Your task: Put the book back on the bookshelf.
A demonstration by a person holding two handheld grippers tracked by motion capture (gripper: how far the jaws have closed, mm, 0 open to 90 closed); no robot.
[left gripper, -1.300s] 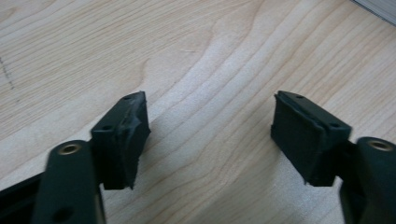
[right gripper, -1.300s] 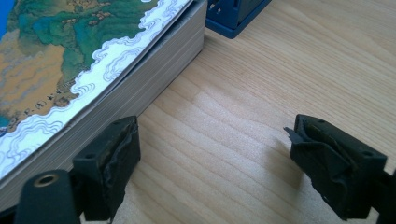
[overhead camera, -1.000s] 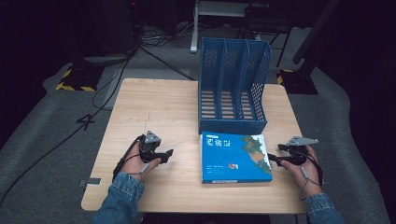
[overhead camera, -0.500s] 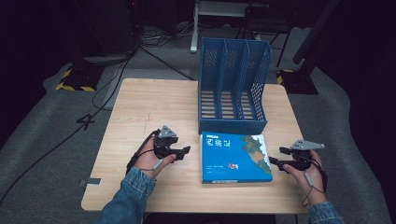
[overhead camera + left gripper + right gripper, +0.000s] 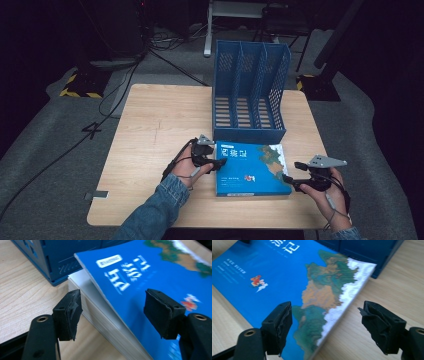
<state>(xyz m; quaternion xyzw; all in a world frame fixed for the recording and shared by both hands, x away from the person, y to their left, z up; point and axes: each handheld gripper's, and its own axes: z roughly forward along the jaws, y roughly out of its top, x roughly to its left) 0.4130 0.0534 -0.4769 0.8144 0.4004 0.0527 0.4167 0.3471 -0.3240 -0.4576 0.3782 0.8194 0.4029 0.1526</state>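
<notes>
A blue-covered book (image 5: 252, 170) lies flat on the wooden table, just in front of a blue three-slot file rack (image 5: 250, 90). My left gripper (image 5: 219, 163) is at the book's left edge. In the left gripper view the open left gripper (image 5: 116, 302) straddles the page edge of the book (image 5: 155, 272), one pad beside the pages and one over the cover, neither pressing. My right gripper (image 5: 288, 181) is at the book's near right corner. It is open (image 5: 325, 315), with the book's (image 5: 282, 272) edge between the pads. Both sets of jaws have just been opening.
The file rack (image 5: 57, 257) stands upright right behind the book, its base (image 5: 367, 252) almost touching the book's far edge. Bare table (image 5: 150, 115) spreads to the left. The table's front edge lies close behind both hands. Cables trail over the floor beyond.
My left gripper has moved right across the table up to the book's left edge. The right gripper has shifted a little toward the book's near right corner. The book has not moved.
</notes>
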